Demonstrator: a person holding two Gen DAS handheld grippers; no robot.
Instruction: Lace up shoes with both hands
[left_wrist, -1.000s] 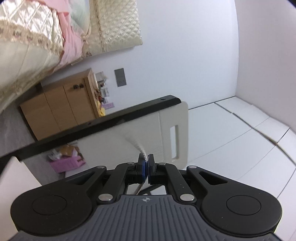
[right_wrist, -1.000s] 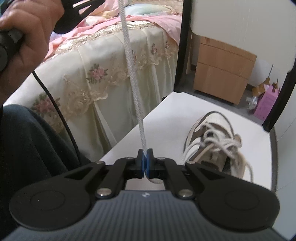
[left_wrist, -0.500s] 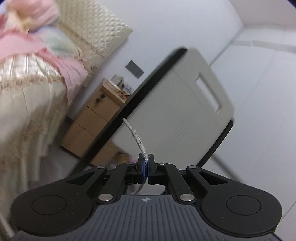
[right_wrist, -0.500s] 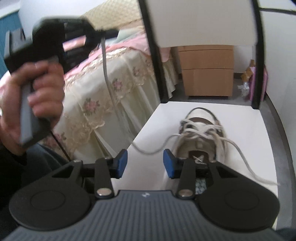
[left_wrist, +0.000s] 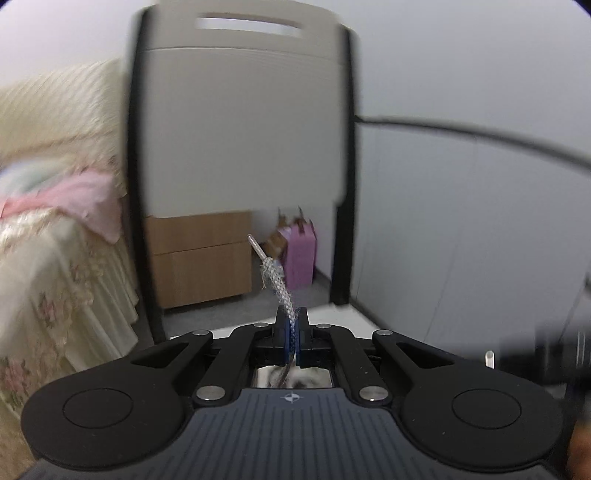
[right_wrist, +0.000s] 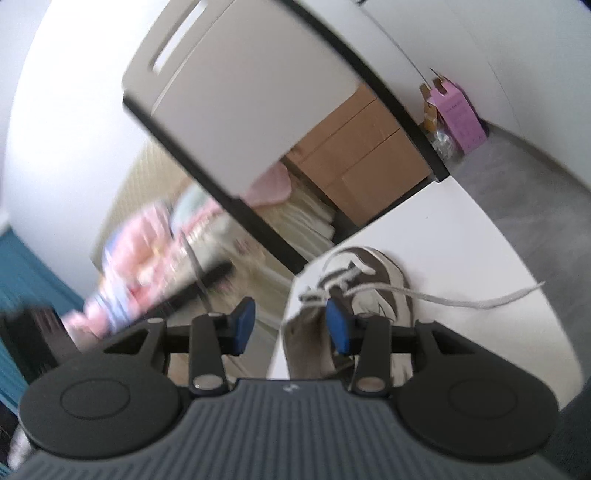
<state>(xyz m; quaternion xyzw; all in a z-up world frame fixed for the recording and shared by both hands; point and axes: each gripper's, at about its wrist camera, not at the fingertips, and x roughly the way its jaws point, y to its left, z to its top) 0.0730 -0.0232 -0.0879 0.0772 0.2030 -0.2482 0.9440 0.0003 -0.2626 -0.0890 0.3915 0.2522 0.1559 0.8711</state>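
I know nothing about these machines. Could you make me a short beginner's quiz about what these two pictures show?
1. True or false: the left tongs are clamped on a lace end.
2. What stands between the right tongs?
A. a lace
B. nothing gripped
C. a sock
3. Fill in: the shoe sits on the white seat of a ____.

Key
1. True: the lace end with its tip sticks out of the shut tongs.
2. B: the blue pads stand apart.
3. Chair; a loose lace trails across its seat.
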